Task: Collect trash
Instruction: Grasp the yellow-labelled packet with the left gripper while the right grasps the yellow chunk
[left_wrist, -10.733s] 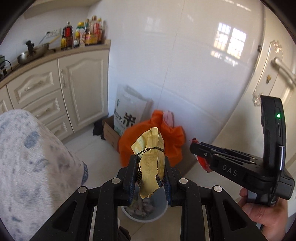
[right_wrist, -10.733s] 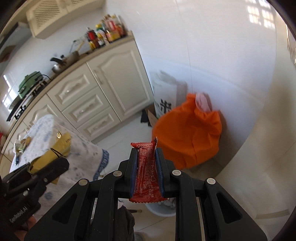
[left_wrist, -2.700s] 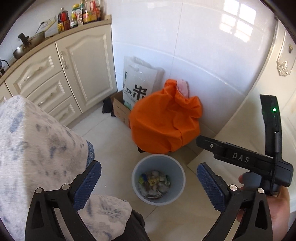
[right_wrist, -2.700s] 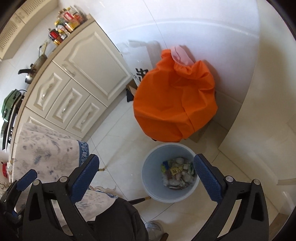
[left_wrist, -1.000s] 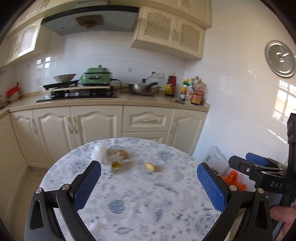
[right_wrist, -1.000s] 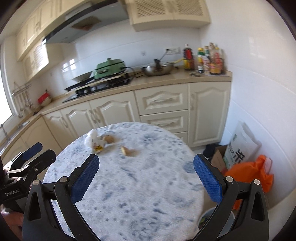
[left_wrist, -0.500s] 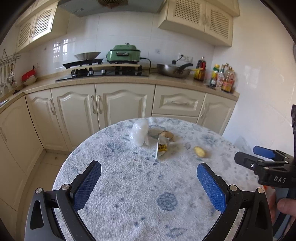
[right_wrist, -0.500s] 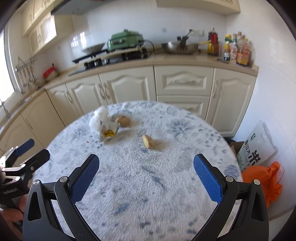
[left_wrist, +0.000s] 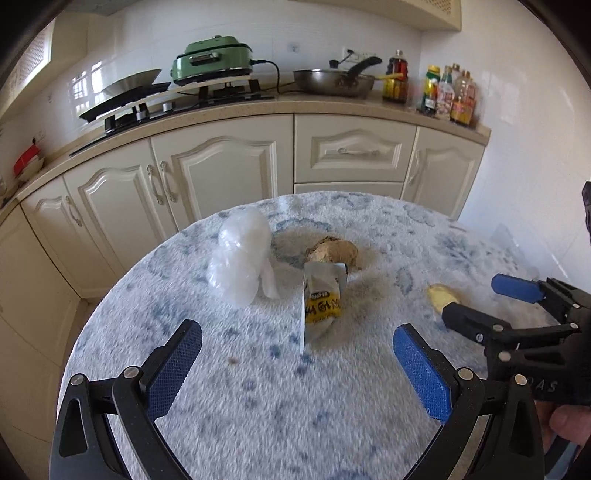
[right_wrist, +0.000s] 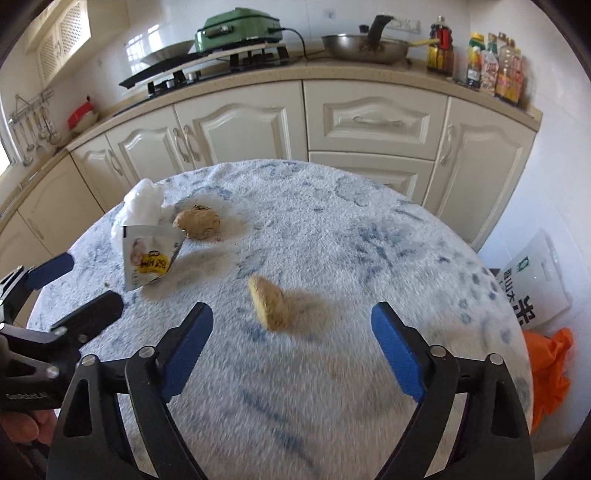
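Tabletop ginger piece ahead of right hand-held gripper

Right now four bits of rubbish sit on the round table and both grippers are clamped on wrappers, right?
Not quite. Four bits do sit on the table, but both the left gripper and right gripper are open and empty, as both wrist views show.

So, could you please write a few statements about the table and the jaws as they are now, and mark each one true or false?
1. The left gripper holds the snack packet. False: its jaws are open and empty.
2. A crumpled clear plastic bag lies beside the packet. True.
3. The right gripper has open jaws, with the ginger slice ahead of them. True.
4. The tablecloth is plain red. False: it is white with blue patterns.
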